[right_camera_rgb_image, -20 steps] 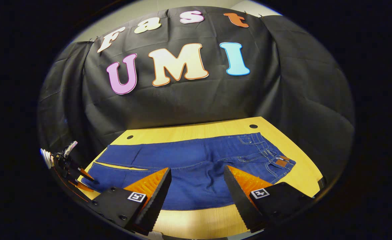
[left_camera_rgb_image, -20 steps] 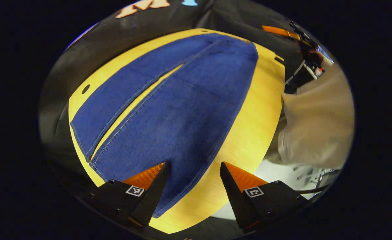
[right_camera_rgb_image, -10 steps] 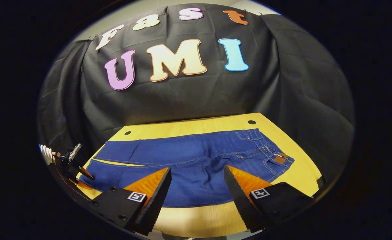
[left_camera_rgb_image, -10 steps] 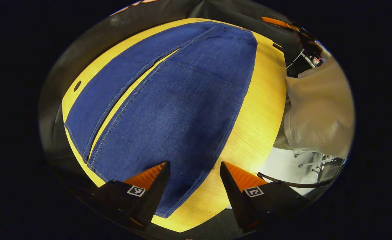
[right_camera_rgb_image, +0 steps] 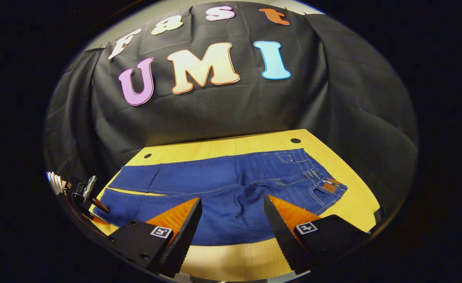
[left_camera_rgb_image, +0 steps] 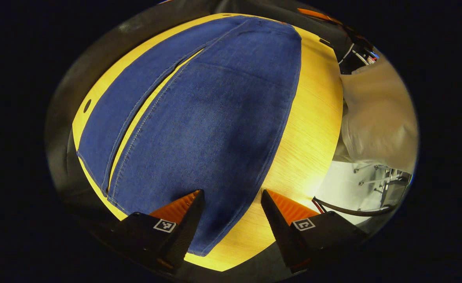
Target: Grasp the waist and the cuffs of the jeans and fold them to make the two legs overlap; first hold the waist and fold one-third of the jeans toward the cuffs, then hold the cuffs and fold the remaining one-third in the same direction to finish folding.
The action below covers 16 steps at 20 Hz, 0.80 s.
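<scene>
1. Lying flat on the table (right_camera_rgb_image: pixel 231 151), the jeans (right_camera_rgb_image: pixel 231 184) have their legs apart, the waist (right_camera_rgb_image: pixel 325 184) at 3 o'clock in the right gripper view.
2. Left gripper (left_camera_rgb_image: pixel 231 214): fingers spread wide above the near leg's cuff (left_camera_rgb_image: pixel 199 247), holding nothing.
3. Right gripper (right_camera_rgb_image: pixel 233 220): fingers wide apart over the jeans' middle, empty.
4. Left gripper also appears at 8 o'clock in the right gripper view.

A yellow wooden table (right_camera_rgb_image: pixel 231 147) stands before the black cloth wall (right_camera_rgb_image: pixel 223 106).
</scene>
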Each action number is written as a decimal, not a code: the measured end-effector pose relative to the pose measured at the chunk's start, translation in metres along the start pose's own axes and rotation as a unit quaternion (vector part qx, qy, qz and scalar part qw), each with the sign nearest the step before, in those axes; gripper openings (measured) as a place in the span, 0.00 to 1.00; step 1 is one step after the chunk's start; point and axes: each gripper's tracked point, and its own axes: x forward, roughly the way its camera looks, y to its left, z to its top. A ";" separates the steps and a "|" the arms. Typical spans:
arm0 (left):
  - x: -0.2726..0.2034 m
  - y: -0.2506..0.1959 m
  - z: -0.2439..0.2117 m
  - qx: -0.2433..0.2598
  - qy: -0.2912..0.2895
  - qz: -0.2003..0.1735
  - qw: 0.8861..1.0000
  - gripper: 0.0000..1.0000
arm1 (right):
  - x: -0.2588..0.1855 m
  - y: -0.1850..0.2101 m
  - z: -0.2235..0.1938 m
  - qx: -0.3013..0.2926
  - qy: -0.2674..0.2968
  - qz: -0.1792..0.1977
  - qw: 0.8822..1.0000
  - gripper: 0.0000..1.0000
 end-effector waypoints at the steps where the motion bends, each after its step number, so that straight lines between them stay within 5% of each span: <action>1: 0.000 -0.002 0.001 0.003 0.007 0.000 1.000 0.91 | 0.001 0.001 -0.001 0.000 0.003 0.003 1.000 0.93; 4: 0.002 -0.003 0.001 0.015 0.024 0.001 1.000 0.84 | 0.002 0.005 -0.004 0.002 0.008 0.008 1.000 0.98; 8: 0.002 0.006 0.009 -0.016 0.010 0.013 1.000 0.54 | 0.001 0.008 -0.010 0.008 0.014 0.010 1.000 0.98; 10: 0.004 0.010 0.015 -0.010 -0.006 0.026 1.000 0.26 | 0.001 0.013 -0.015 0.010 0.020 0.017 1.000 0.98; 11: 0.005 0.009 0.014 -0.010 -0.006 0.027 1.000 0.02 | 0.001 0.017 -0.017 0.009 0.025 0.022 0.999 0.98; 16: 0.004 0.011 0.014 -0.010 -0.030 0.027 0.999 0.00 | 0.008 0.030 -0.043 -0.057 0.070 0.059 0.994 0.98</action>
